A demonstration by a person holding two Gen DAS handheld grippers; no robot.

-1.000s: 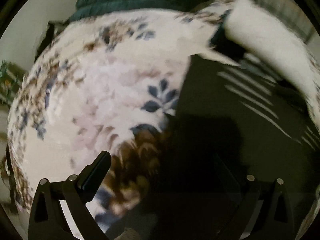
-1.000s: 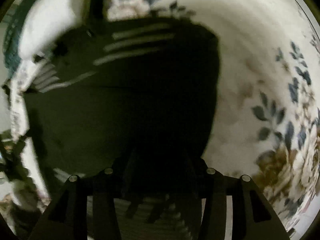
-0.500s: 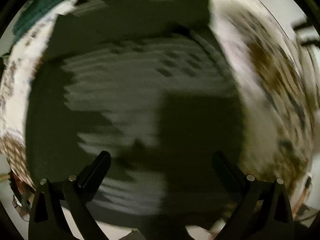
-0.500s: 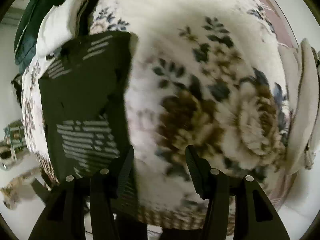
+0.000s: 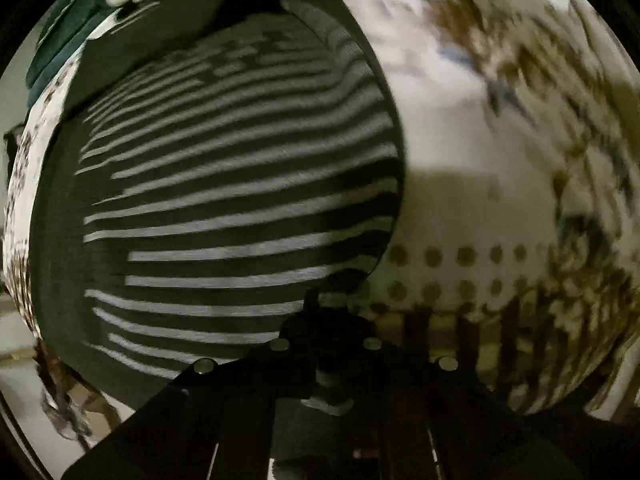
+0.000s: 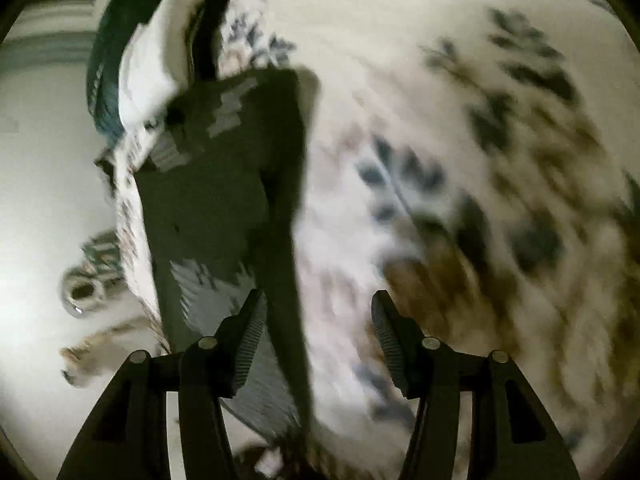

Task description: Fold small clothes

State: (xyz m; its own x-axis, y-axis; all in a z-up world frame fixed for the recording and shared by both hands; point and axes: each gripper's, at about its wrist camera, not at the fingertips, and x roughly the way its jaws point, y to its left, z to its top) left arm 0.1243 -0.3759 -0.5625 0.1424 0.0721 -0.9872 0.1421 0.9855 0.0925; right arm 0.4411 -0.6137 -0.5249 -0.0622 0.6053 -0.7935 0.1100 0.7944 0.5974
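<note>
A dark garment with white stripes (image 5: 224, 208) lies flat on a floral bedspread (image 5: 500, 128). In the left wrist view it fills the left and middle, and my left gripper (image 5: 326, 320) stands shut at the garment's near right edge; whether cloth is pinched is hidden in shadow. In the right wrist view the same garment (image 6: 216, 184) lies left of centre. My right gripper (image 6: 318, 340) is open and empty above the bedspread (image 6: 440, 120), its left finger over the garment's near edge.
White cloth (image 6: 148, 64) and a dark green cloth (image 6: 106, 68) lie at the far end of the bed. The bed's left edge drops to a pale floor (image 6: 44, 160) with a small object on it (image 6: 90, 280).
My left gripper went from open to shut at the garment's edge. My right gripper, shut on the dark cloth a second ago, has opened and moved back, right of the garment.
</note>
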